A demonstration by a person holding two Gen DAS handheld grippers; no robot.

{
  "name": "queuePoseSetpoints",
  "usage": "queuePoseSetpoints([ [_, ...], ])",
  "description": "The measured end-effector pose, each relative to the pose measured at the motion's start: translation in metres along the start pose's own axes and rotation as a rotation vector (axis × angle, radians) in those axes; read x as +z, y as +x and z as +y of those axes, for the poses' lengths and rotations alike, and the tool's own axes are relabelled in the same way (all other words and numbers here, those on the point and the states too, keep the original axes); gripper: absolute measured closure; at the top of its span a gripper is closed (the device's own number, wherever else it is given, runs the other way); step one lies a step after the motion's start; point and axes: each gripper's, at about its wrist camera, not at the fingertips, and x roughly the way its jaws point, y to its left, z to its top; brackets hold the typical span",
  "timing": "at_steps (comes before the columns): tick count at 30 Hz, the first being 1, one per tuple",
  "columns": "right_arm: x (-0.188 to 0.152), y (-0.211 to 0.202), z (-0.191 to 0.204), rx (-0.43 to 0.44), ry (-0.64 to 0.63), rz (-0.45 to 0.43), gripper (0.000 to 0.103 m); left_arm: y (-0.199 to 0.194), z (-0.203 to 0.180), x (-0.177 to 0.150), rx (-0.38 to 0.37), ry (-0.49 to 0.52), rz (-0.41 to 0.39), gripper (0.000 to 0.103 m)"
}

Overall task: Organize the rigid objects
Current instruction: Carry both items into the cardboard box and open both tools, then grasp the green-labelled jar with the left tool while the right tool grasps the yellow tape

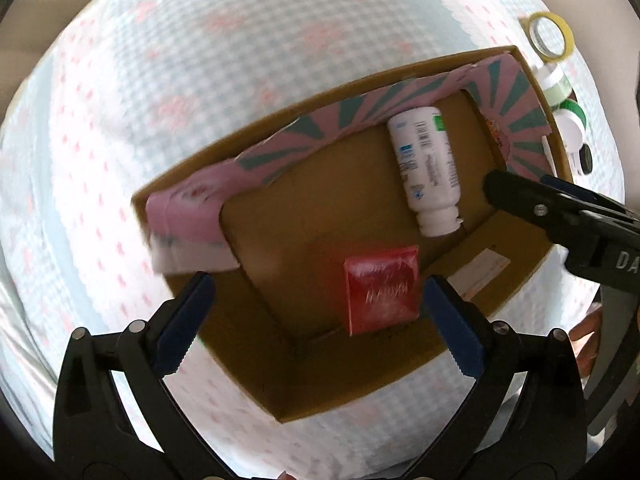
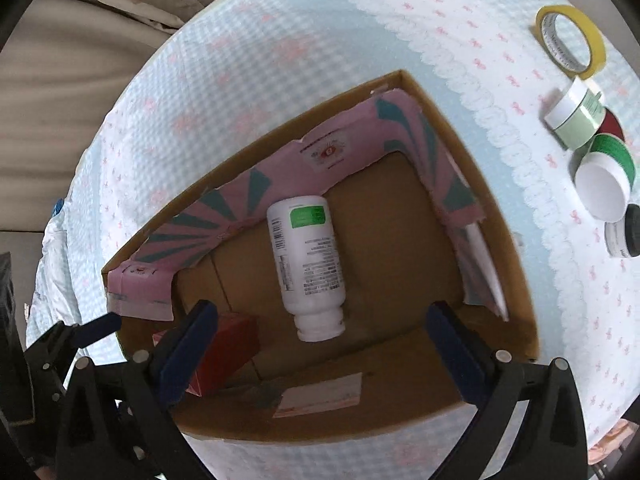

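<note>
Two open grippers above a cardboard box [image 2: 500, 264] holding a bottle and a red packet.

The left gripper [image 1: 316, 320] and the right gripper [image 2: 320, 344] are both spread wide and grip nothing. The white bottle [image 2: 306, 268] lies on the box floor, with a barcode and a green label whose small print is too blurred to read. The red packet [image 1: 382, 290] lies near it; its pale writing is unreadable. A yellow tape roll [image 2: 570, 42] and some jars [image 2: 578, 118] stand on the tablecloth [image 2: 280, 60] beside the box.

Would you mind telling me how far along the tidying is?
Done: a white bottle and red packet lie in the cardboard box. In hand: nothing; both hand-held grippers are open. Left: yellow tape roll and jars on the tablecloth.
</note>
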Motion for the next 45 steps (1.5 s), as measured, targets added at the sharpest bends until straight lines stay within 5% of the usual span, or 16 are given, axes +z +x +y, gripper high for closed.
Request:
queuePoseSetpoints([
  [13,-0.024,-0.053,0.014,0.027,-0.061,-0.081,0.0,-0.051,-0.012,-0.037,0.012,-0.072,-0.076,0.0],
  [28,-0.09,-0.162,0.032,0.035,-0.211,-0.163,0.0,-0.169,-0.035,-0.128,0.0,-0.181,-0.309,0.0],
  [36,-0.121,-0.219,-0.015,-0.021,-0.253,-0.214,0.0,-0.201,-0.08,-0.166,0.0,-0.231,-0.401,0.0],
  [45,-0.105,-0.27,-0.132,-0.054,-0.278,-0.276,0.0,-0.209,-0.169,-0.158,0.048,-0.305,-0.459,0.0],
])
